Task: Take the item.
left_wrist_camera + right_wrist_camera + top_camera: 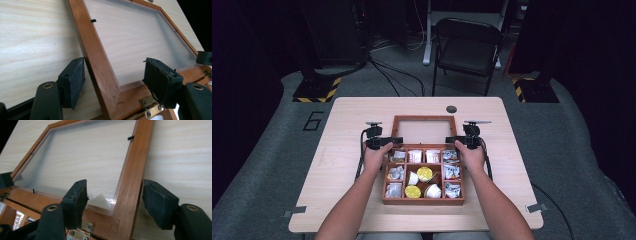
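Note:
A wooden compartment box sits at the table's middle, holding foil packets and small yellow-lidded cups. Its glass-paned lid lies open flat behind it. My left gripper straddles the lid's left rail close to a brass hinge. The left gripper is open, one pad near the rail's outer edge and the other well clear over the glass. My right gripper straddles the right rail. The right gripper is open, with gaps on both sides.
The light wooden table has bare board left and right of the box. A small dark round cap sits near its far edge. A black folding chair stands beyond the table, with cables on the floor.

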A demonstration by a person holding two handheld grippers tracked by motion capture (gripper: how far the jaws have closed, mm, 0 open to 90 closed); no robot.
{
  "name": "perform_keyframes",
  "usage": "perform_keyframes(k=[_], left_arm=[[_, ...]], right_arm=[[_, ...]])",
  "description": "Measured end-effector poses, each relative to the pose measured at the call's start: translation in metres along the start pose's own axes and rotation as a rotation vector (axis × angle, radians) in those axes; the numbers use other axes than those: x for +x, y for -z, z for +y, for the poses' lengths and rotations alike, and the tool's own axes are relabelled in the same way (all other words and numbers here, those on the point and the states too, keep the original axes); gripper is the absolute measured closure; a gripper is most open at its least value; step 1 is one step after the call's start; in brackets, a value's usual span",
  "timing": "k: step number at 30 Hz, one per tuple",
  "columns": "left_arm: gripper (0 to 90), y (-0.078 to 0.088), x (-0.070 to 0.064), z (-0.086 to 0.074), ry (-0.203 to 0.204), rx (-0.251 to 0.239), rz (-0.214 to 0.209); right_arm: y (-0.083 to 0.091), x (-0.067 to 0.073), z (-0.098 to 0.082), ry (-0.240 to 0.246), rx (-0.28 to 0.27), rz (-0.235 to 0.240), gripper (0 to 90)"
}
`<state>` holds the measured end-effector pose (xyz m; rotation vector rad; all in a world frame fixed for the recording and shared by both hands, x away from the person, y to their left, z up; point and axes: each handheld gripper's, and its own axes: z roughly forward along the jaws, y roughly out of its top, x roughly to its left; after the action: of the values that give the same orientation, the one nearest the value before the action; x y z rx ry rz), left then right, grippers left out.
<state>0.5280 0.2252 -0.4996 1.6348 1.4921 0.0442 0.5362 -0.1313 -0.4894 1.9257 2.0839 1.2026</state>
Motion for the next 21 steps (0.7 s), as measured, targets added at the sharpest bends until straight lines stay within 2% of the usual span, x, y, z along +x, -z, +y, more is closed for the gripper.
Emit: perform_keyframes(k=[1,2,3,6,7,8,9,11,13,14,15,16,17,19,21], left_arm=[[34.3,0.006,-0.001,0.001,-0.023,-0.002,0.011],[34.4,0.01,-0.002,0.002,-0.023,-0.008,0.009],[34.5,0.013,-0.003,0.002,-0.019,-0.02,0.002],[34.5,0.022,-0.008,0.002,-0.033,-0.034,-0.014],[34.5,0.025,-0.011,0.001,-0.054,-0.031,-0.016],[34.5,0.025,-0.011,0.001,-0.054,-0.031,-0.016],[34.7,0.03,-0.017,-0.001,-0.079,-0.02,-0.013],[35.9,0.035,-0.021,-0.004,-0.1,-0.041,-0.014],[36.9,0.039,-0.023,-0.004,-0.113,-0.035,-0.005],[36.9,0.039,-0.023,-0.004,-0.113,-0.035,-0.005],[36.9,0.045,-0.026,-0.005,-0.112,-0.044,-0.018],[37.0,0.045,-0.026,-0.005,-0.112,-0.044,-0.018],[37.1,0.051,-0.027,-0.007,-0.117,-0.057,-0.03],[37.1,0.055,-0.028,-0.009,-0.115,-0.054,-0.031],[37.1,0.058,-0.028,-0.009,-0.139,-0.048,-0.034]], right_arm=[[0.007,0.004,0.0,0.051,-0.034,-0.029,37.6],[0.011,0.008,0.0,0.069,-0.043,-0.046,37.6],[0.015,0.011,0.0,0.108,-0.059,-0.057,37.9],[0.026,0.023,-0.003,0.152,-0.082,-0.008,38.8],[0.029,0.027,-0.004,0.161,-0.088,0.007,39.2],[0.029,0.027,-0.004,0.161,-0.088,0.007,39.2],[0.037,0.038,-0.011,0.224,-0.106,0.041,40.1],[0.043,0.047,-0.018,0.272,-0.098,0.058,40.2],[0.051,0.055,-0.027,0.337,-0.097,0.062,40.2],[0.051,0.055,-0.027,0.337,-0.097,0.062,40.2],[0.057,0.06,-0.035,0.372,-0.101,0.08,40.2],[0.057,0.06,-0.035,0.372,-0.101,0.08,40.2],[0.062,0.064,-0.041,0.405,-0.103,0.086,40.4],[0.066,0.066,-0.046,0.416,-0.1,0.093,40.4],[0.069,0.069,-0.051,0.433,-0.091,0.105,40.4]])
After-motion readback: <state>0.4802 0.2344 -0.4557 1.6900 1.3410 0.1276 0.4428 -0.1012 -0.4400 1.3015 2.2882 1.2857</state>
